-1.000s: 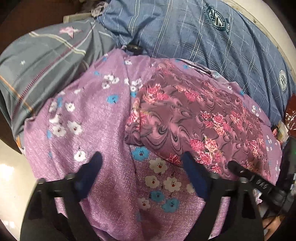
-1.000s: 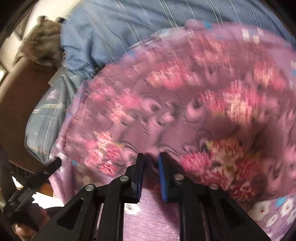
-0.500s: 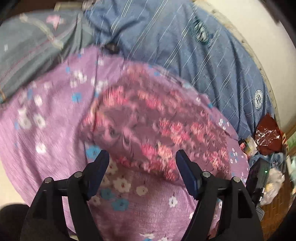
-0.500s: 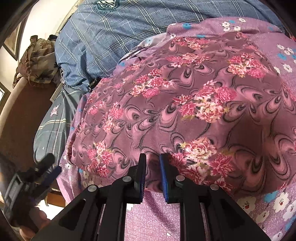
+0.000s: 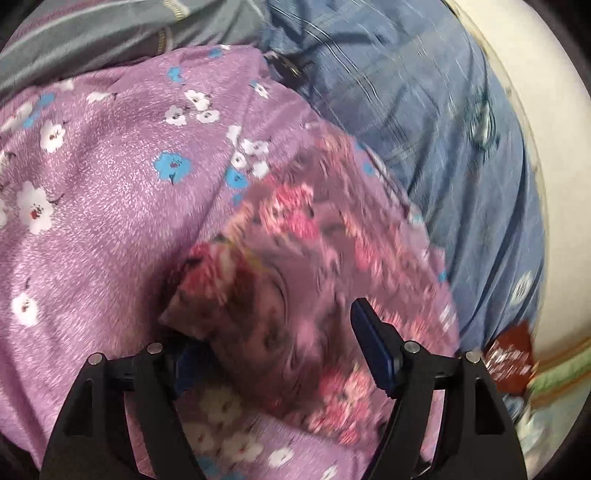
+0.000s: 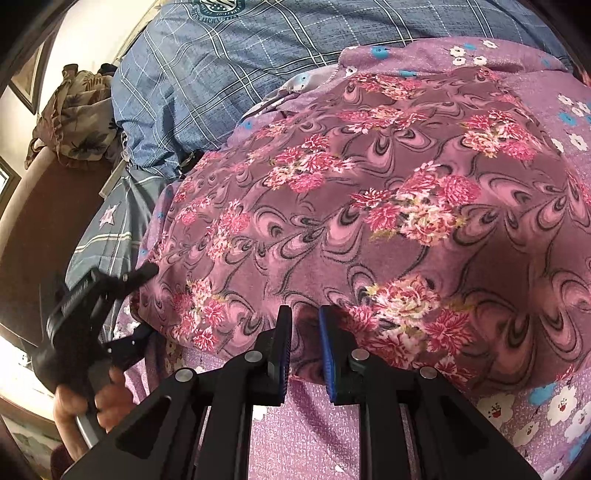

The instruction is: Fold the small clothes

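A small maroon garment with pink flowers and swirls (image 6: 388, 221) lies spread on a lilac floral cloth (image 6: 303, 435). My right gripper (image 6: 304, 332) is shut on the garment's near edge. In the left wrist view the garment (image 5: 295, 288) is blurred, and its near left corner lies between the fingers of my left gripper (image 5: 273, 336), which is open; its left finger is under the corner. The left gripper also shows in the right wrist view (image 6: 122, 295), at the garment's left corner.
The lilac cloth (image 5: 103, 206) covers a bed with a blue plaid sheet (image 6: 240, 74) behind. A grey striped pillow (image 5: 110, 29) lies far left. A crumpled brown floral cloth (image 6: 77, 114) sits on a brown headboard. A dark red packet (image 5: 511, 358) lies at the right.
My left gripper has moved forward and right until the garment's left corner lies between its open fingers. My right gripper stays shut on the near edge, and the garment has settled flat.
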